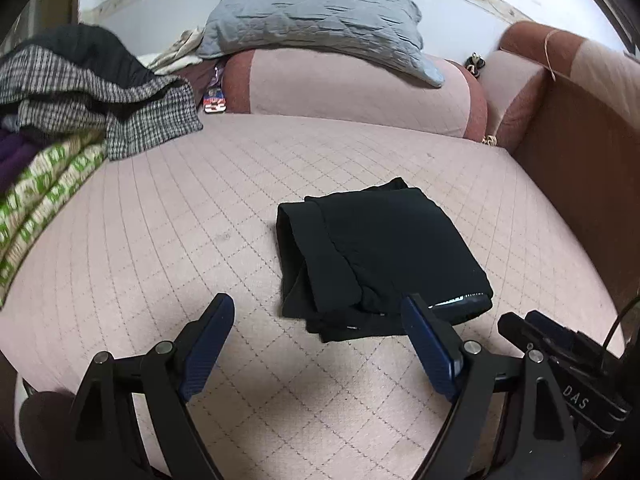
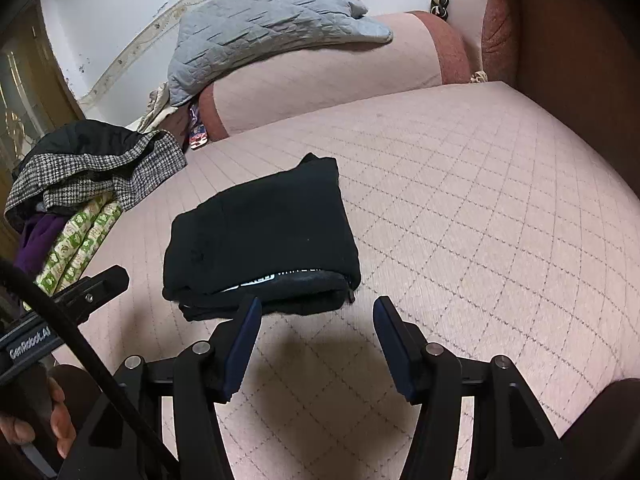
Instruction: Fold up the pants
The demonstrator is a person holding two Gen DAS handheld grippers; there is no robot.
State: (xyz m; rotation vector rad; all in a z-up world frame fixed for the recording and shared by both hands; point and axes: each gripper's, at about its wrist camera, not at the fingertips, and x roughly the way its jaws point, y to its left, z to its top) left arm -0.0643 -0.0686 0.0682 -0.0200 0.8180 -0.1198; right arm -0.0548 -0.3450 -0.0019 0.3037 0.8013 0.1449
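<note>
On bed: black pants (image 1: 380,256) folded into a compact bundle, lying flat on pink quilted cover (image 1: 200,208); fold appears complete
Left gripper (image 1: 320,316): jaws spread, empty; clear of bundle, judged released
Right gripper (image 2: 318,316): jaws apart, empty; just short of bundle's near edge

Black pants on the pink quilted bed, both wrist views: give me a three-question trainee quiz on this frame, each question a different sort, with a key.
1. True or false: the black pants lie in a compact folded bundle on the pink quilted cover.
2. Multiple choice: the left claw and right claw are
A. both clamped on the pants
B. both open with nothing between their pads
C. one open, one gripping
3. Short answer: what rests on top of the pink bolster at the far side?

Key:
1. True
2. B
3. A grey quilted pillow
</note>
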